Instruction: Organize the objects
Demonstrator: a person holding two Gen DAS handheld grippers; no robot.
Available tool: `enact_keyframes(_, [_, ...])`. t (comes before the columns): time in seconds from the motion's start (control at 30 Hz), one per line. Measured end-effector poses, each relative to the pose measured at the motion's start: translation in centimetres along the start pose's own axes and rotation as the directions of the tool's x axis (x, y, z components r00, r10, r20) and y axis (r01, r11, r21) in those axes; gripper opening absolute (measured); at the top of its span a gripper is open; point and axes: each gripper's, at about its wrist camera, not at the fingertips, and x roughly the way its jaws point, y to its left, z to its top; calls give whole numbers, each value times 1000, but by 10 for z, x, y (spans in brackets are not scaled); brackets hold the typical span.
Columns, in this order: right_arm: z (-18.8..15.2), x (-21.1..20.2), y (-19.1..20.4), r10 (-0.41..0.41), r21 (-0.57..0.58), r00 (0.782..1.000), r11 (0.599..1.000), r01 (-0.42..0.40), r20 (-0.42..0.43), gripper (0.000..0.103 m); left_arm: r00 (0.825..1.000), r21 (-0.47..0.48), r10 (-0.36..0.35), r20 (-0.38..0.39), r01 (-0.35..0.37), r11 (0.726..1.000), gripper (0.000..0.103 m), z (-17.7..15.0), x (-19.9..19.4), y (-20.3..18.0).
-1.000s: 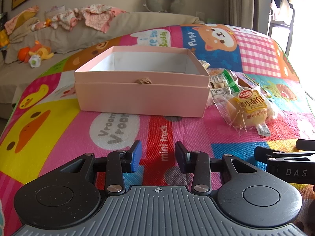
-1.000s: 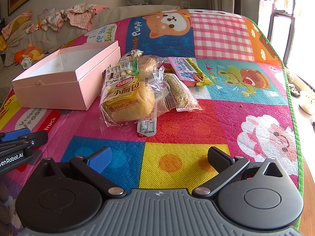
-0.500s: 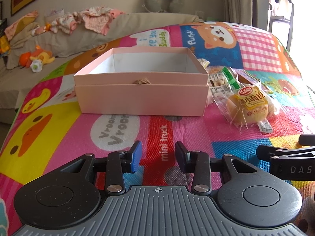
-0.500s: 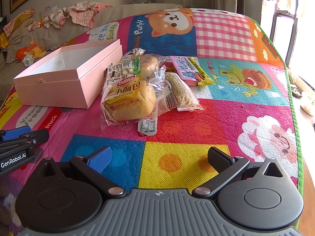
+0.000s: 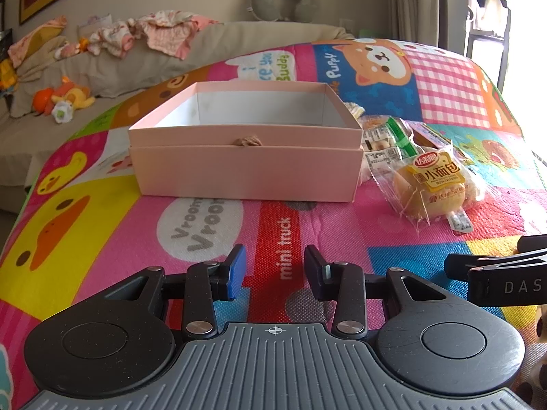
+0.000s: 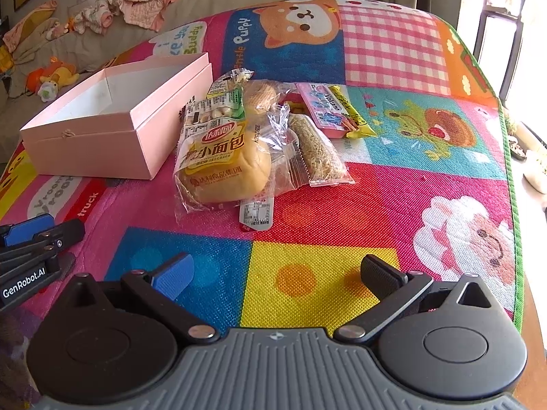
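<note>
So far both tools are empty: the right gripper is spread wide over the play mat, the left gripper parted narrowly. Ahead of the right jaws lies the bun packet, atop overlapping wrappers beside the grain bar. A pinch there could probably drag neighbours along or slip on crinkly film. Beyond the left jaws sits the empty pink box, its near wall barring a low approach.
</note>
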Motion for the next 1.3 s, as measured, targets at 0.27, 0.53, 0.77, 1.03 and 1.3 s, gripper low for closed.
enact_keyframes(0.27, [2,-1,-4,34,-29,999,999,-35,-12,103,999,42,-45,19,45,998,42,22,-12,14])
enact_keyframes(0.53, [19,-35,-6,149,-99,985,985,-140,88,103,988,63,51,145,-61,996,42,133,1,70])
enact_keyframes(0.77, [57,-63,-17,156,-156,964,980,-124,214,103,987,70,85,-134,-76,995,42,181,119,103])
enact_keyframes(1.03, [61,-40,-22,159,-225,974,967,-120,163,103,935,-50,29,-353,-50,998,16,170,178,119])
enact_keyframes(1.3, [64,1,14,193,-319,977,935,-156,87,103,927,-74,-24,-375,-4,997,11,156,161,116])
